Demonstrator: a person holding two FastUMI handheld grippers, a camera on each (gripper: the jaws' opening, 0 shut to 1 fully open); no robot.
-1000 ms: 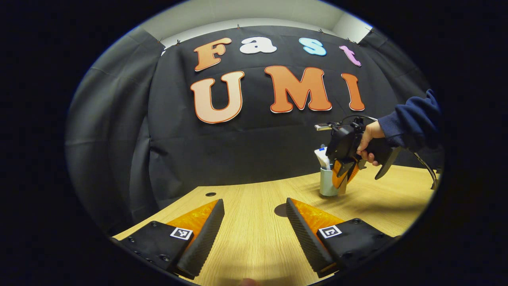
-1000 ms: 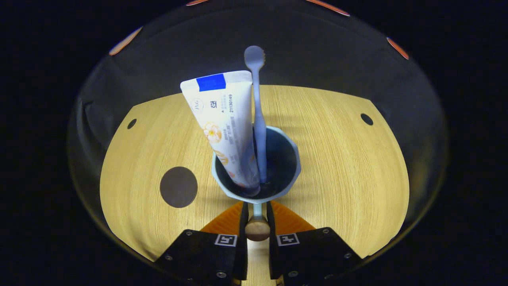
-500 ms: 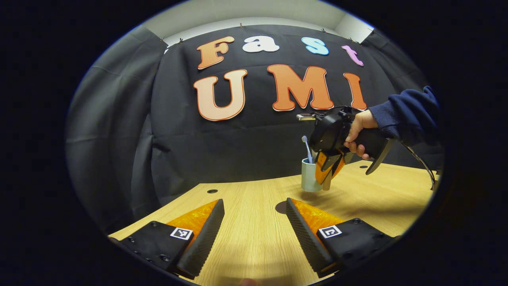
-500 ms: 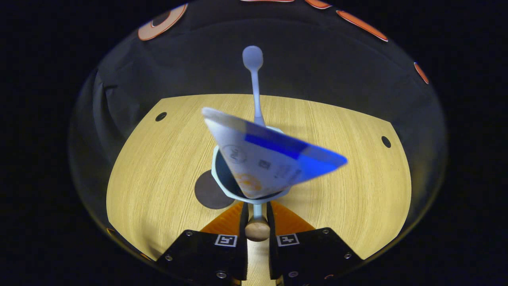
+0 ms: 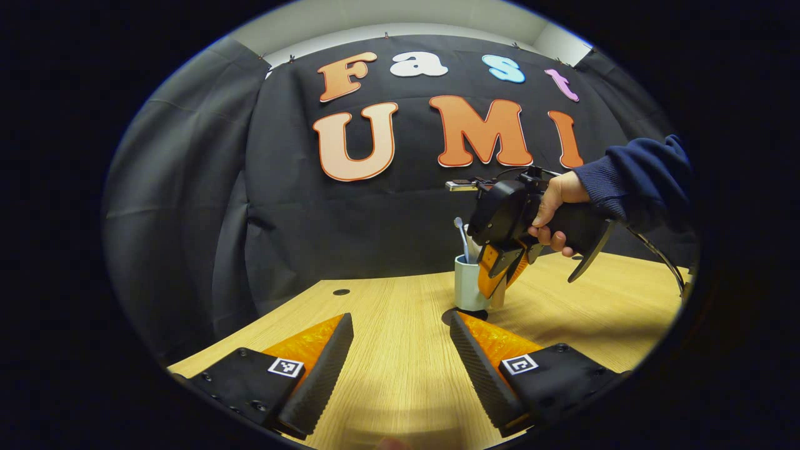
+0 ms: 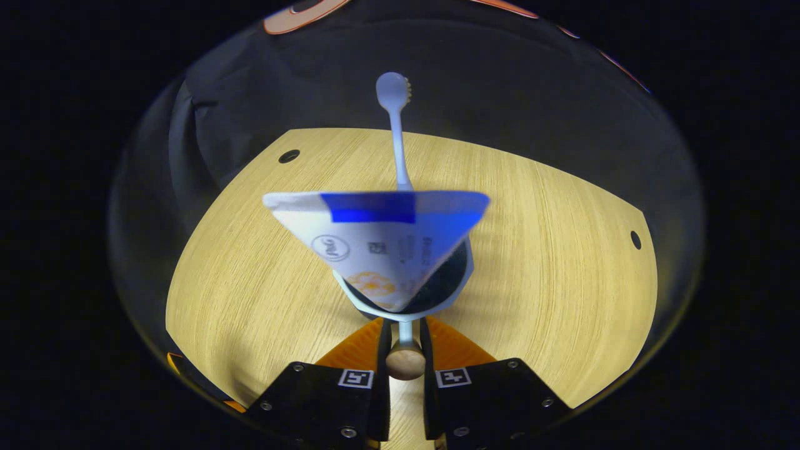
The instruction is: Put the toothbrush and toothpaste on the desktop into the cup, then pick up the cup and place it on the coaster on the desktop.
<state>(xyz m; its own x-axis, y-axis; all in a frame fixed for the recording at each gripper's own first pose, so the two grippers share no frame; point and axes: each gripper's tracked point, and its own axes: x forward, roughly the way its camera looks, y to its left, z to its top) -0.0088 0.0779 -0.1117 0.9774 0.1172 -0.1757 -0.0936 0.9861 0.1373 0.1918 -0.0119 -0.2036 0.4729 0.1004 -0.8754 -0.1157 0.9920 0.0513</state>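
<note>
The cup (image 5: 467, 284) hangs just above the desk (image 5: 400, 369), over the dark coaster (image 5: 451, 314), its handle clamped in the right gripper (image 6: 404, 340). Right gripper view reveals toothpaste (image 6: 378, 244) and toothbrush (image 6: 395, 125) inside. Left gripper (image 5: 400, 350) gapes, holding nothing.

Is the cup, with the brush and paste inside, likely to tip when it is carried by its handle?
The cup probably pulls sideways, since the right claw grips only its handle. The toothpaste leans toward the claw, so the load looks loose. The toothbrush stands tall, adding some top weight.
</note>
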